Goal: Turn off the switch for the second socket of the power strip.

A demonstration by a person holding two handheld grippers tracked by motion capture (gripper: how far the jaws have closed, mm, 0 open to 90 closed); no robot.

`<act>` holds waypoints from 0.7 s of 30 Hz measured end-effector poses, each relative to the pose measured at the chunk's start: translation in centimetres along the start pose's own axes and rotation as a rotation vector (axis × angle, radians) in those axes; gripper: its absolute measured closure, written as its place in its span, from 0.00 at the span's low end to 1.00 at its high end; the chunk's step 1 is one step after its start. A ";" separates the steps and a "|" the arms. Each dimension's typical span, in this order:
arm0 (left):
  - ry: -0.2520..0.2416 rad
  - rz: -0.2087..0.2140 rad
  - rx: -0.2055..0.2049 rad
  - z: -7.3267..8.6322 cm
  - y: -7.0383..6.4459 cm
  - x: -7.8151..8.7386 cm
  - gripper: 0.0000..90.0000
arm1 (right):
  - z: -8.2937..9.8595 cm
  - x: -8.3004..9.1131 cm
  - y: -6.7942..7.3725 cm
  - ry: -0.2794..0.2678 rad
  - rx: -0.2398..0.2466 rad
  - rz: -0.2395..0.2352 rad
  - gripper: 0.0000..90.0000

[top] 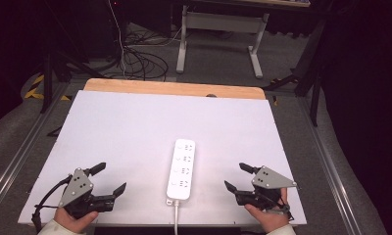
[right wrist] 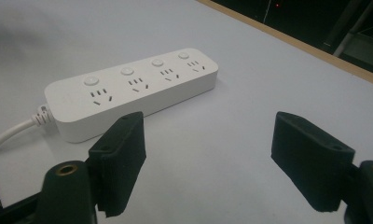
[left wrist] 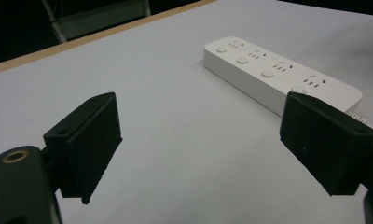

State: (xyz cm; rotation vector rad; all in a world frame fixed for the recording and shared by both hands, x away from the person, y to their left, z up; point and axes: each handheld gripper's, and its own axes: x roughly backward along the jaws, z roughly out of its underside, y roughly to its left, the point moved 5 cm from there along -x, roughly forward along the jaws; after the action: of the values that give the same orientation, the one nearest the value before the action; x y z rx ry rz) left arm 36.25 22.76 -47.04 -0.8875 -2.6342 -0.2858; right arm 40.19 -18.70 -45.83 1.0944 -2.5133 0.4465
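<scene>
Across the middle of the high view lies the counter (top: 135, 127), a white sheet with a strip of bare wood along its far edge; beyond it stand a grey floor, loose black cables and the legs of a white frame. On the near half of the counter, roughly centred between the person's two hands, rests the white power strip (top: 181, 169), lying lengthwise away from the person, with four socket groups and four round buttons on its top face; its white cord (top: 175, 218) leaves the near end and runs off the counter's near edge.

To the left of the strip, well apart from it, the left hand-held gripper (top: 107, 179) sits low over the counter in the person's hand, its grey three-cornered plate on top; its jaws stand wide apart with nothing between them. In the left gripper view the same spread shows, bare white counter (left wrist: 184, 140) between the jaws and the power strip (left wrist: 278, 74) beyond the right-hand jaw.

To the right of the strip, also apart from it, the right hand-held gripper (top: 236, 177) is likewise held low over the counter; its jaws too gape wide and hold nothing. In the right gripper view the power strip (right wrist: 133, 88) lies beyond the left-hand jaw, its cord (right wrist: 7, 135) trailing off at the left edge.
</scene>
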 end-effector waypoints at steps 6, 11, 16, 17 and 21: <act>-0.002 -0.003 -0.010 0.0 0.0 0.0 0.15 | 0.0 0.0 -0.1 0.000 0.000 0.000 0.30; 0.007 -0.004 -0.008 0.1 0.1 -0.1 0.15 | -0.1 0.1 0.0 -0.007 -0.004 -0.009 0.30; 0.002 -0.004 -0.005 0.0 -0.1 -0.1 0.15 | -0.1 0.0 0.0 -0.005 -0.009 -0.015 0.30; 0.002 -0.011 -0.008 0.0 0.0 0.0 0.15 | -0.1 0.1 0.0 -0.005 -0.008 -0.016 0.30; 0.001 -0.015 -0.001 0.0 0.1 0.0 0.15 | -0.3 0.1 0.0 -0.006 0.000 -0.029 0.30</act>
State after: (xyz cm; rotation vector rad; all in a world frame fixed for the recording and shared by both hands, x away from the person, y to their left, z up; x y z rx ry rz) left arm 36.28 22.81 -47.08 -0.8682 -2.6412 -0.2908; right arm 40.19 -18.62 -45.51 1.1326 -2.4986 0.4354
